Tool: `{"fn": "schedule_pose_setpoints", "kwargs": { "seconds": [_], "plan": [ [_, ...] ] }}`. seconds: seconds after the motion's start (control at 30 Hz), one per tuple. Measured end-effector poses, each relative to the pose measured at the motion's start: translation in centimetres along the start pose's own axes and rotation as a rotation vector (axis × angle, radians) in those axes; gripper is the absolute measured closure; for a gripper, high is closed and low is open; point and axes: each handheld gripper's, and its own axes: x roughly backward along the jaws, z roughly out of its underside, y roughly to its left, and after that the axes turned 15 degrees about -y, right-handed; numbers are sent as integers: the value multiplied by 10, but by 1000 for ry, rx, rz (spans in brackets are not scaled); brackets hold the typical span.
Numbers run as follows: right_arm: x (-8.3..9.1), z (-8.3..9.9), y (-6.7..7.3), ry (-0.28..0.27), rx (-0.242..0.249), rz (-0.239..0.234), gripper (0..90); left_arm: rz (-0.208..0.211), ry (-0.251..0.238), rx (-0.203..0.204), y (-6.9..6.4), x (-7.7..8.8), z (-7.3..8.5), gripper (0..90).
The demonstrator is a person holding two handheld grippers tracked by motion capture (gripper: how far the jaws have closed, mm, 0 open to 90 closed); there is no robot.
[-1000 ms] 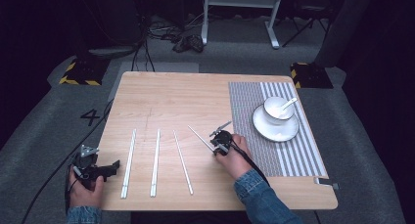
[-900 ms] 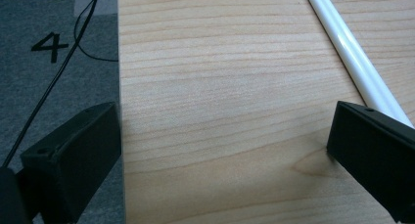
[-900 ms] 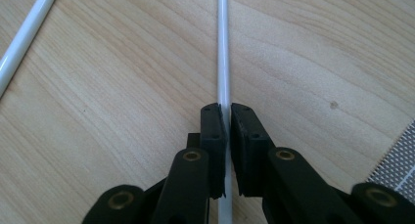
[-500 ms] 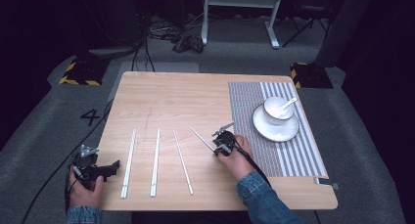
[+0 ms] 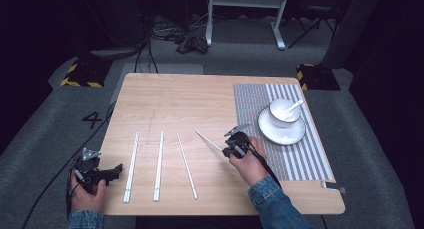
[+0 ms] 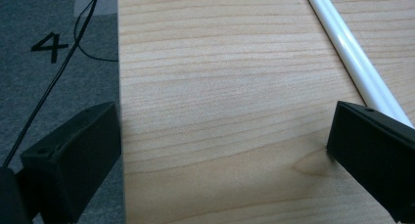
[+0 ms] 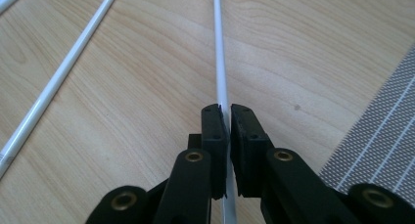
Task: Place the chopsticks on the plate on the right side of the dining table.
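Observation:
Several white chopsticks lie on the wooden table (image 5: 170, 104). My right gripper (image 5: 231, 150) (image 7: 225, 119) is shut on one chopstick (image 5: 209, 141) (image 7: 219, 53), which points away to the far left, just left of the striped placemat (image 5: 252, 106). Three more chopsticks (image 5: 159, 165) lie side by side near the front edge. My left gripper (image 5: 114, 171) (image 6: 222, 150) stands open at the table's front left edge, low over the wood, its right jaw beside the leftmost chopstick (image 5: 131, 166) (image 6: 352, 57). Nothing is between its jaws.
On the placement mat (image 7: 386, 131) at the right stands a white plate (image 5: 272, 134) with a bowl (image 5: 280, 114) and a spoon (image 5: 294, 107) in it. A cable (image 6: 54, 82) trails over the grey floor left of the table. Another chopstick (image 7: 63, 72) lies left of the held one.
My right gripper has shifted slightly toward the placemat and risen a little, carrying the chopstick with it. The left gripper has stayed put.

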Motion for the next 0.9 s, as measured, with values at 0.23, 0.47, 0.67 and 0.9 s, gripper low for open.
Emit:
{"fn": "schedule_pose_setpoints", "kwargs": {
  "seconds": [0.23,0.47,0.67,0.9],
  "plan": [
    [19,-3,-7,-64,-12,6,855,0,0,-2,0,0,0,0],
    [41,-7,-12,-123,-7,19,855,0,1,-1,0,0,0,0],
    [59,-10,-24,-160,-11,44,855,0,1,-1,0,0,0,0],
    [76,-9,-33,-182,-10,73,854,3,6,-2,1,0,0,0]
  ]
}}
